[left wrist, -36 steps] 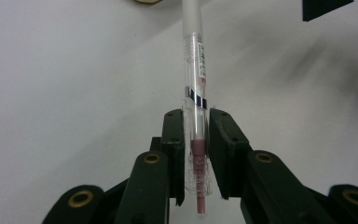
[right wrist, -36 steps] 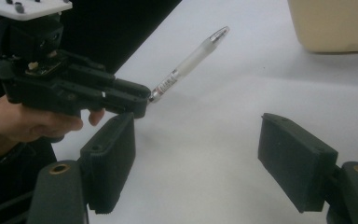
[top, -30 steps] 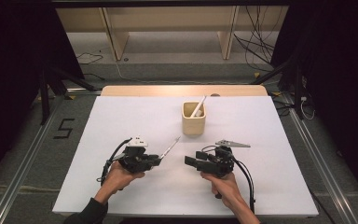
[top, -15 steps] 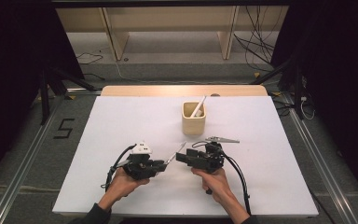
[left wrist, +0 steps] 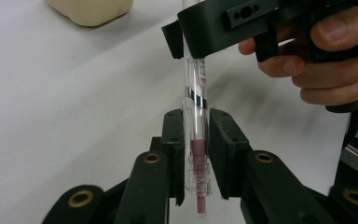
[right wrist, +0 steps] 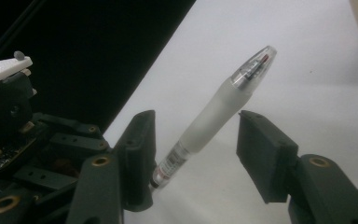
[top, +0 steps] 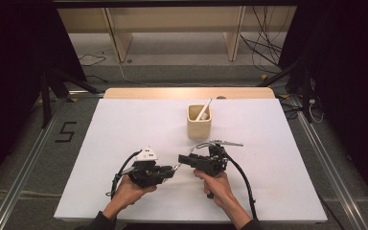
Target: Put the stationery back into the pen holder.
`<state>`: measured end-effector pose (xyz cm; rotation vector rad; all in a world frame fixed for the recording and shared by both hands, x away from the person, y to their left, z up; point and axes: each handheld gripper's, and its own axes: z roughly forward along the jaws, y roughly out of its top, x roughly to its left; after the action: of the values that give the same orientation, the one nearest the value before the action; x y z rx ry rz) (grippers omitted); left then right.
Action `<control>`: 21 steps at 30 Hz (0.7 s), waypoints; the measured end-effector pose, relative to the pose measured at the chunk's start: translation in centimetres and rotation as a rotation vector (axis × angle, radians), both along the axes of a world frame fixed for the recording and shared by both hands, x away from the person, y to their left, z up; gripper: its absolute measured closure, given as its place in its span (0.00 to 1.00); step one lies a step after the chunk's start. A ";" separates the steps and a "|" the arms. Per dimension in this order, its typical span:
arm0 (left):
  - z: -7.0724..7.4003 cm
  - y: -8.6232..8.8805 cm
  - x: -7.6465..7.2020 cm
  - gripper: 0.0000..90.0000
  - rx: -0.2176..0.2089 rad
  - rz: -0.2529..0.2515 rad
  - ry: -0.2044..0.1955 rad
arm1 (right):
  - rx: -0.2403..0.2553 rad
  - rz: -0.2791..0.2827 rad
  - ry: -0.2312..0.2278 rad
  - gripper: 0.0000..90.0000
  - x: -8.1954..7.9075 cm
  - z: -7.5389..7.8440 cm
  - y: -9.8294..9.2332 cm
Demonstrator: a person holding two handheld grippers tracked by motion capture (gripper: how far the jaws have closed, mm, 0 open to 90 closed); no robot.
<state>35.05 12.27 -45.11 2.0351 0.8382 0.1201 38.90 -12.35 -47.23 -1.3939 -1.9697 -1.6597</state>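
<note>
- Left gripper view is showing the left gripper [left wrist: 196, 154] clamping tight on the clear plastic pen with a pink plunger [left wrist: 196, 140] at its rear end, above the white table [top: 124, 124].
- Right gripper [right wrist: 193, 149] has just been closing, jaws half open around the pen's frosted grip, pads not yet pressing; closing off-centre could be levering the pen askew.
- Farther off, at twelve o'clock, the beige square cup [top: 199, 125] is holding one white stick [top: 203, 111]; a wide swing risks tipping it.
</note>
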 end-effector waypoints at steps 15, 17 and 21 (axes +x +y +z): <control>-0.1 -0.3 -0.2 0.85 -0.012 -0.014 -0.002 | 0.036 0.010 0.013 0.74 -0.1 0.0 0.1; -0.1 -0.3 -0.2 0.85 -0.014 -0.013 -0.005 | 0.035 0.007 0.011 0.77 -0.1 0.0 0.0; -0.3 -0.3 -0.2 0.85 -0.013 -0.020 -0.009 | 0.045 0.008 0.012 0.80 -0.1 0.0 0.0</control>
<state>34.86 11.97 -45.38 2.0290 0.8105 0.1126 38.79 -12.35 -47.22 -1.3747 -1.9173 -1.6776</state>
